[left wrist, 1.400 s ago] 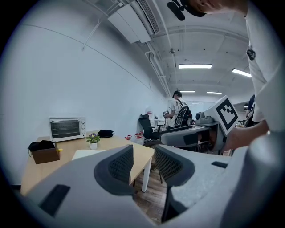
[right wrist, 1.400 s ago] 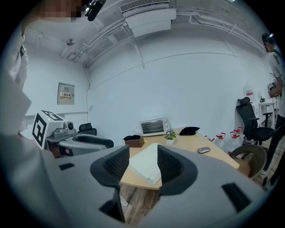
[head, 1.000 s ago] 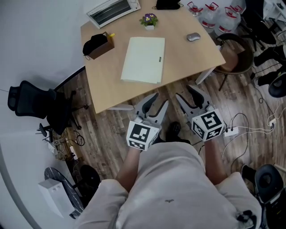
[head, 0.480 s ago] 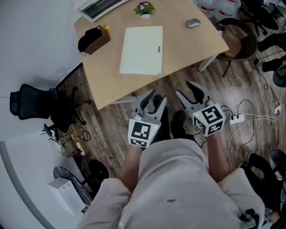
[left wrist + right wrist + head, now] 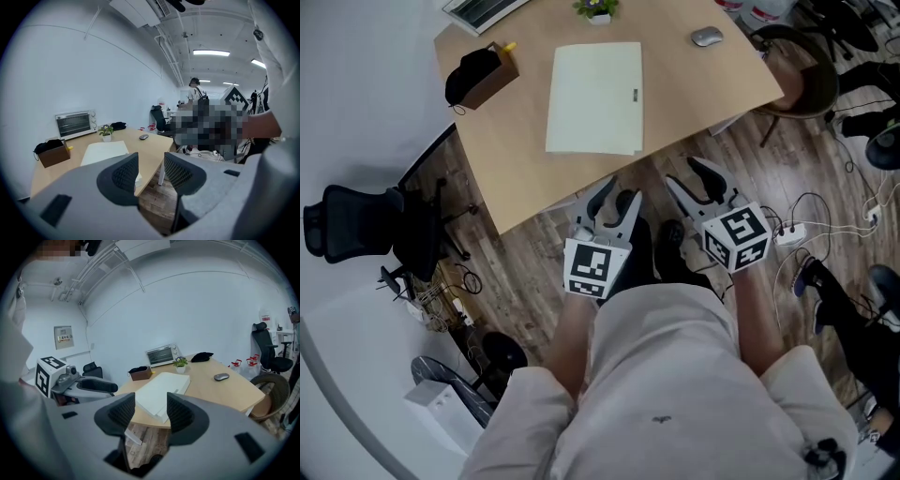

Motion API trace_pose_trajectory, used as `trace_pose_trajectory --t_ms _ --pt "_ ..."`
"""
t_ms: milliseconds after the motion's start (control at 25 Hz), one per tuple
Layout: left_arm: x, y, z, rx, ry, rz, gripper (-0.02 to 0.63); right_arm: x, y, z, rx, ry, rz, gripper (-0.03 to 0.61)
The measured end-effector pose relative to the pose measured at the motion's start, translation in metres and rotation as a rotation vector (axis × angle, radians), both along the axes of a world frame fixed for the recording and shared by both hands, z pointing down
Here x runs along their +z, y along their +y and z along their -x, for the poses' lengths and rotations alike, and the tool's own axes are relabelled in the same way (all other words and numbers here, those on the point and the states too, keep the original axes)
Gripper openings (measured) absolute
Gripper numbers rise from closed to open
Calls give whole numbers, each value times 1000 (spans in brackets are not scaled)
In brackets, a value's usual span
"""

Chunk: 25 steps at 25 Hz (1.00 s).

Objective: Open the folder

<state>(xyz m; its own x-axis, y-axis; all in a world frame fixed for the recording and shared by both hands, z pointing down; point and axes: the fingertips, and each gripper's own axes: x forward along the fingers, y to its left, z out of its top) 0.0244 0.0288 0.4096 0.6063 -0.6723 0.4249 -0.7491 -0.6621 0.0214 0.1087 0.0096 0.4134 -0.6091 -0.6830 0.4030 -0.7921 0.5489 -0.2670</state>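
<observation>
Approach phase; folder [image 5: 595, 97] not yet touched. It lies shut and flat on the table [image 5: 516, 150], pale cream, with a small dark tab [image 5: 634, 95] halfway along its 3 o'clock edge in the head view. Both tools hang off the table's near edge, over the wood floor. The folder is at their 12 o'clock, well apart from them.

Left tool [image 5: 616, 197]: jaws have just been opening and stand apart with nothing between them. Its own view shows only floor and table edge through the gap. Right tool [image 5: 691, 180]: released too, jaws apart and empty. The folder shows far off beyond the gap, not in it.

Judgement on method: the tab side is probably the free edge, with the spine at 9 o'clock.
- Right tool goes to the 3 o'clock edge near the tab, coming in low and nearly level. It slips one jaw under the top cover only and pinches that single leaf.
- Left tool presses down on the near corner on the spine side, so the folder neither slides nor lifts.
- Swing the cover up and over toward 9 o'clock in an arc about the spine. The left tool moves clear as the cover comes across.

Risks:
- Catching inner sheets together with the cover.
- Shoving the folder toward the brown box [image 5: 487, 80] at its 10 o'clock.
- The mouse [image 5: 706, 37] at 1 o'clock sits well clear.
</observation>
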Motion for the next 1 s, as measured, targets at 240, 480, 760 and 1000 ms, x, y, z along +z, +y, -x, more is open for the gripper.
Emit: trace_pose_trajectory --t_ms 240,480,760,1000 --pt "22 -27 12 57 -23 27 169 13 -28 12 31 33 37 201" --pt "54 -52 14 148 -107 31 186 31 -55 23 59 57 78 201" --pt "84 -65 7 302 -204 27 196 54 -76 24 108 83 136 199" --pt "111 -72 10 444 -342 -13 212 73 -93 26 170 90 178 199"
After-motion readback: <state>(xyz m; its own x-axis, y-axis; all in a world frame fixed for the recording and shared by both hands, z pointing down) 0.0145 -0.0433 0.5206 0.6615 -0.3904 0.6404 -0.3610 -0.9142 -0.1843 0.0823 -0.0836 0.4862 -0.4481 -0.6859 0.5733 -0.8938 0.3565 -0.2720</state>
